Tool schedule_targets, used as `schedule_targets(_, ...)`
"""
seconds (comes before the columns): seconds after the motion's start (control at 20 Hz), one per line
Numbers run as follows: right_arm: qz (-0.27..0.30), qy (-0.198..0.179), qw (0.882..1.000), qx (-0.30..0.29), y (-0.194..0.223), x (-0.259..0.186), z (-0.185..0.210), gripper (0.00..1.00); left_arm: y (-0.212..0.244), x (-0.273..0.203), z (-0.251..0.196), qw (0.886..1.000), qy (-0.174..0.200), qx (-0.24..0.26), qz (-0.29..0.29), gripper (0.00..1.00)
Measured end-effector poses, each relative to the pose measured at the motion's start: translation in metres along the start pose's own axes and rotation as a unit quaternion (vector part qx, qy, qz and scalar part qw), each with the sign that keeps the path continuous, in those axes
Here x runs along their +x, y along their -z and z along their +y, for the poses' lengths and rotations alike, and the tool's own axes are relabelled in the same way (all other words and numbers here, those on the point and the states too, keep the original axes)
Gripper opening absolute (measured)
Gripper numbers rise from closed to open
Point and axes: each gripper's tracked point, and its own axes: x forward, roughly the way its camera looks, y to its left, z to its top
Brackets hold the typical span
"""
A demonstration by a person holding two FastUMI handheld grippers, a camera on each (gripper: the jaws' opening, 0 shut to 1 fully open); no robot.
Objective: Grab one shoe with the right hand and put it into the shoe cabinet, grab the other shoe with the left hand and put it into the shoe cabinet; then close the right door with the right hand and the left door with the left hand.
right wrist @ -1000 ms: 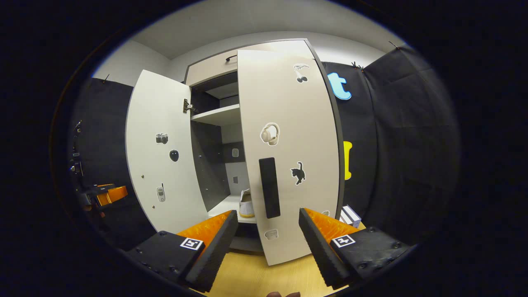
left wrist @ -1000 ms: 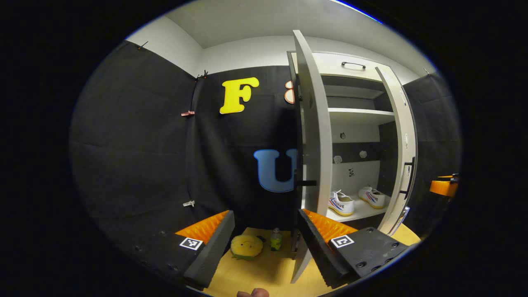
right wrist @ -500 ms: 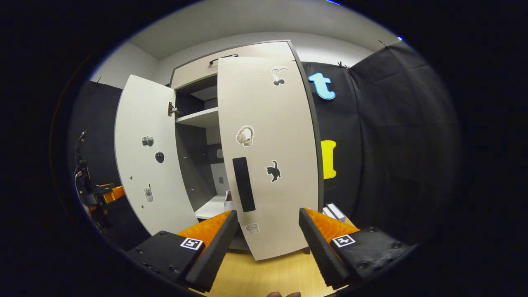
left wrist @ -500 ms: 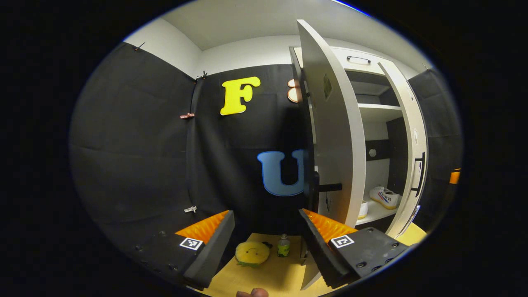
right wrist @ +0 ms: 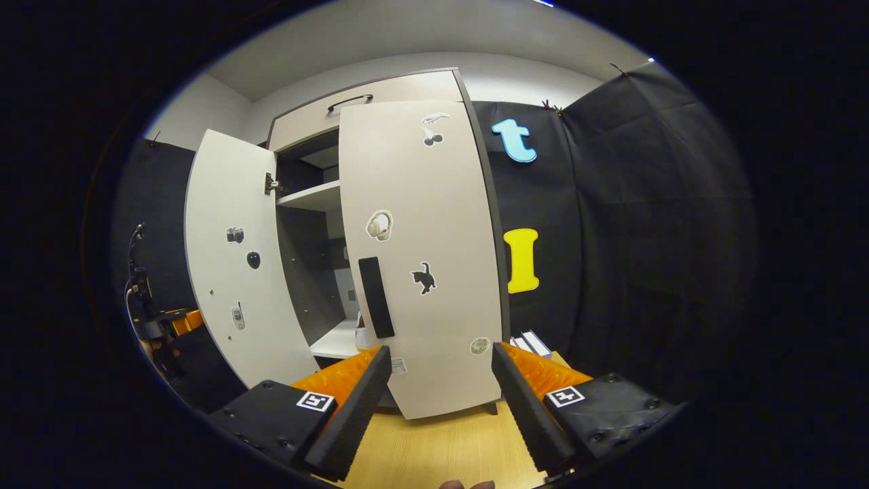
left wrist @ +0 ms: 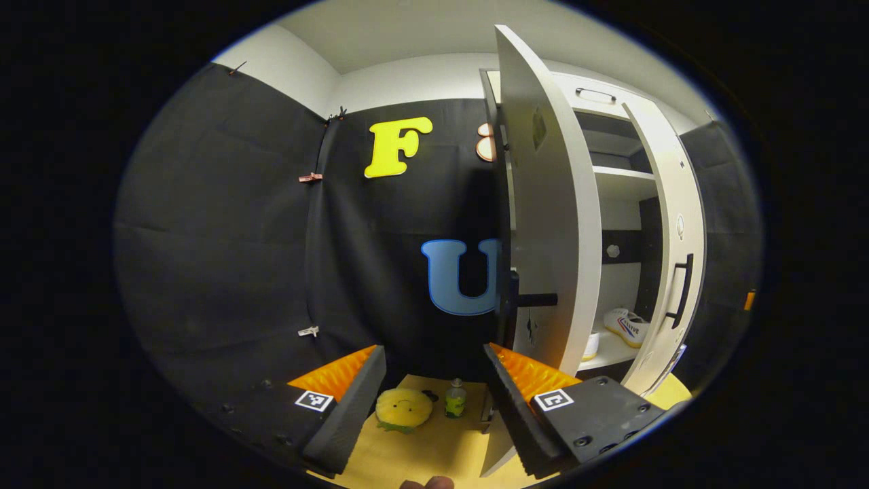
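Left gripper view: the left claw (left wrist: 431, 407) is held level and spread wide, with nothing between its fingers, and it points at the shoe cabinet (left wrist: 597, 102) from the side of the left door (left wrist: 546, 224). This door stands open, seen almost edge-on, and its black handle (left wrist: 533, 299) sticks out just above the claw's right finger. Beyond the door, on the low shelf (left wrist: 604, 350) of the cabinet, one white shoe (left wrist: 628, 324) lies in view and the toe of the other shoe (left wrist: 589, 345) shows past the door's edge. The right door (left wrist: 669, 272) is partly open. On the wooden floor (left wrist: 434, 448) before the cabinet lie a yellow plush toy (left wrist: 404, 409) and a small bottle (left wrist: 455, 401).

Right gripper view: the right claw (right wrist: 441, 407) is also level and spread, empty, facing the front of the right door (right wrist: 421, 251), which is close to shut. A white shoe (right wrist: 363, 335) shows in the gap beside this door. The left door (right wrist: 237, 258) hangs wide open. Left of it, farther off, the left claw (right wrist: 178, 322) shows small; I cannot tell its fingers there.
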Motion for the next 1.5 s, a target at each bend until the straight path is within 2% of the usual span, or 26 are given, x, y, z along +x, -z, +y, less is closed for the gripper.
schedule_targets(0.45,0.004,0.011,1.0,0.006,-0.001,-0.018,-0.042,0.97,-0.002,-0.015,-0.059,1.0,0.021,-0.006,0.003,0.91)
schedule_targets(0.7,0.004,0.028,0.999,0.019,-0.006,-0.028,-0.072,0.98,-0.003,-0.013,-0.113,0.998,0.063,-0.006,0.0,0.91)
schedule_targets(0.9,0.004,0.039,0.999,0.008,-0.01,-0.034,-0.091,0.98,-0.005,-0.019,-0.167,0.994,0.112,-0.017,-0.003,0.92)
schedule_targets(1.15,0.001,0.037,0.999,0.01,-0.013,-0.035,-0.091,0.98,-0.004,-0.044,-0.194,0.99,0.137,-0.028,-0.003,0.93)
schedule_targets(1.5,-0.006,0.03,1.0,0.001,-0.017,-0.038,-0.068,0.98,-0.002,-0.075,-0.191,0.989,0.146,-0.024,0.002,0.93)
